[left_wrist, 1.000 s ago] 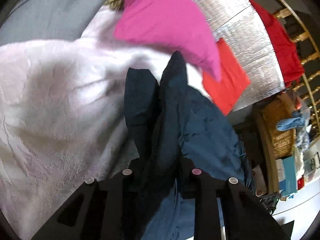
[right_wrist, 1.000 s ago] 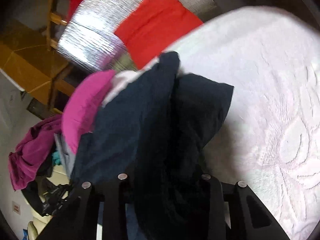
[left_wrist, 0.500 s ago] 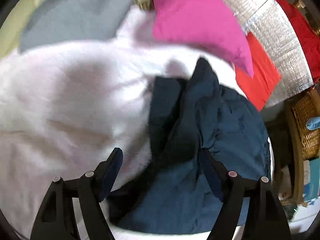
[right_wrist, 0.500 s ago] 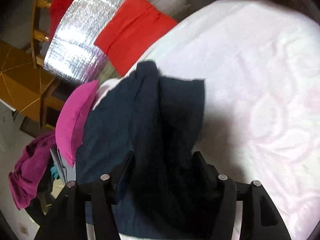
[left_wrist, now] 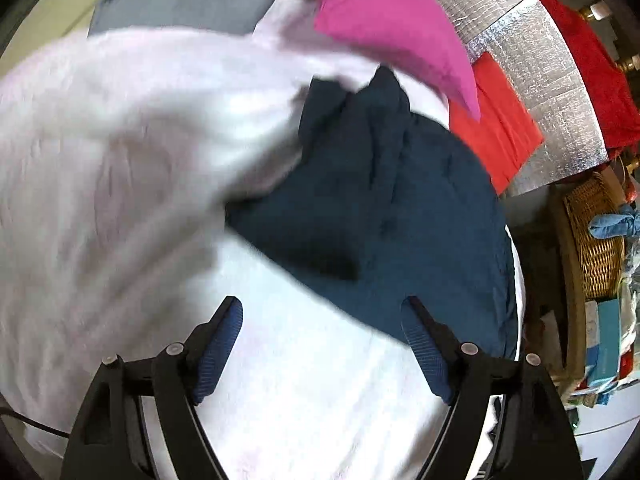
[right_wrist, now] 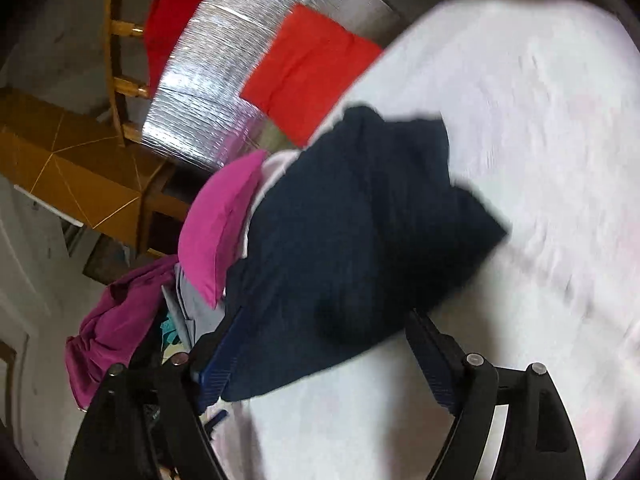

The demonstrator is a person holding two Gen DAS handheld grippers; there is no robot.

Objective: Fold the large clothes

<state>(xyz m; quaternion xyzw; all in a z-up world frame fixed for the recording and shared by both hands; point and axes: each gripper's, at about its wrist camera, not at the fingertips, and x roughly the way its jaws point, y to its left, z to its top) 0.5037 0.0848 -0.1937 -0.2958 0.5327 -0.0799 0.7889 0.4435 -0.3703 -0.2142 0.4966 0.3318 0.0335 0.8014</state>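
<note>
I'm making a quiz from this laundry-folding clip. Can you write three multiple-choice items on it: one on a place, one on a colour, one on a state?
1. Where does the dark garment lie?
A. on the white bedspread
B. in the wicker basket
C. on the floor

2. What colour is the pillow behind the garment?
A. green
B. pink
C. yellow

3. What is between the left gripper fingers?
A. a garment fold
B. the pillow
C. nothing

Answers: 1 A, white cloth shows all around the garment; 2 B, it is bright pink; 3 C, the jaws are opening with only bedspread visible between them.
</note>
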